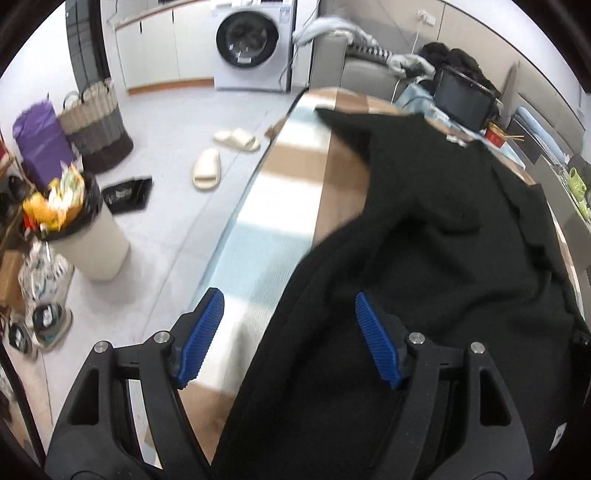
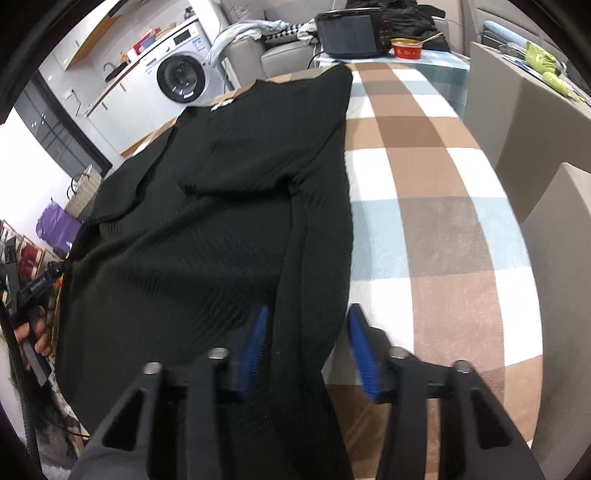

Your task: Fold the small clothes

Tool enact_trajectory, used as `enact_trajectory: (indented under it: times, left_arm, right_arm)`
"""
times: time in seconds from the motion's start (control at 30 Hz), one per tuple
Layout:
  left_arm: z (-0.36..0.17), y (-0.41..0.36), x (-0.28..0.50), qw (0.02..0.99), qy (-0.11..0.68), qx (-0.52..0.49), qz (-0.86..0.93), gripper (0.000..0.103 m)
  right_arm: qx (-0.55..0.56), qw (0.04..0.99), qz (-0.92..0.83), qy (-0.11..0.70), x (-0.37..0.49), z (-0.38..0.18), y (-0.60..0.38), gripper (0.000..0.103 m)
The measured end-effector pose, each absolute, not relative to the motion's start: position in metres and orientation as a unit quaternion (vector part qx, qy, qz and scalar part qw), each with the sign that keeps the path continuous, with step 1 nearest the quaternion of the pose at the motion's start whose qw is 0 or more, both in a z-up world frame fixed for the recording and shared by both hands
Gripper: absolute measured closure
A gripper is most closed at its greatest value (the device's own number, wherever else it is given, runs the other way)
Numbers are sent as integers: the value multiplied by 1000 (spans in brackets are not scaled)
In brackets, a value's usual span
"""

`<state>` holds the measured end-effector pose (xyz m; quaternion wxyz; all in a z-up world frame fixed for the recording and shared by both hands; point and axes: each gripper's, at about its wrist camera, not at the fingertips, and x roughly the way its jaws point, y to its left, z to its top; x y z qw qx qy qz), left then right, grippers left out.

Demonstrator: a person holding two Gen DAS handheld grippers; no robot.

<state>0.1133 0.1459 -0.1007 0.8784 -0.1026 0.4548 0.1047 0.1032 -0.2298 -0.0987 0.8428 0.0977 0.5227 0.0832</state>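
A black ribbed knit top (image 2: 221, 206) lies spread on the checked brown, white and blue cloth over the table (image 2: 424, 221), its neck label at the far end. My right gripper (image 2: 308, 312) hangs over the garment's near right edge, and a fold of the hem lies between its blue pads (image 2: 258, 332) with a gap showing. My left gripper (image 1: 288, 299) stands wide open over the near left edge of the black top (image 1: 443, 240). One of its pads (image 1: 207, 325) is over bare tablecloth and the other is over the fabric. A hand (image 2: 35, 332) shows at the far left.
The table's left edge (image 1: 236, 221) drops to the floor, where a full waste bin (image 1: 85, 229), slippers (image 1: 208, 168) and a woven basket (image 1: 98, 125) stand. At the table's far end are a black appliance (image 2: 351, 35) and a red bowl (image 2: 406, 50). Grey chair backs (image 2: 517, 122) line the right side.
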Motion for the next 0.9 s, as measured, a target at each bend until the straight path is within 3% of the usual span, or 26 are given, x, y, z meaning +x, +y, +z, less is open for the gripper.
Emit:
enact_trajectory:
  times: [0.03, 0.1, 0.13, 0.17, 0.27, 0.7, 0.73, 0.8, 0.83, 0.9]
  left_arm:
    - [-106, 148, 108, 875, 461, -109, 98, 33]
    - [-110, 148, 102, 877, 460, -114, 83, 50]
    - [-112, 148, 99, 878, 460, -114, 70, 71]
    - [-115, 147, 98, 876, 466, -113, 62, 83]
    - [-118, 142, 99, 879, 461, -105, 55, 91]
    - [-113, 116, 145, 880, 458, -110, 51, 92]
    - [-111, 115, 146, 880, 460, -110, 53, 89]
    - [-111, 116, 144, 876, 466, -109, 59, 72]
    - [-110, 117, 139, 876, 465, -112, 65, 59]
    - [-108, 121, 125, 878, 458, -118, 73, 54]
  right_arm:
    - [90, 844, 83, 522, 103, -99, -228, 66]
    - [78, 845, 83, 522, 105, -100, -225, 89]
    - [73, 847, 82, 521, 107, -101, -224, 91]
    - [69, 849, 80, 518, 108, -101, -224, 93]
    - [75, 851, 75, 514, 114, -102, -227, 95]
    - [117, 859, 29, 497, 157, -95, -251, 94]
    - [121, 859, 33, 497, 155, -95, -252, 89]
    - [124, 857, 33, 500, 147, -93, -256, 80]
    - [128, 856, 35, 500, 142, -92, -258, 68]
    - [148, 857, 41, 492, 129, -90, -265, 54]
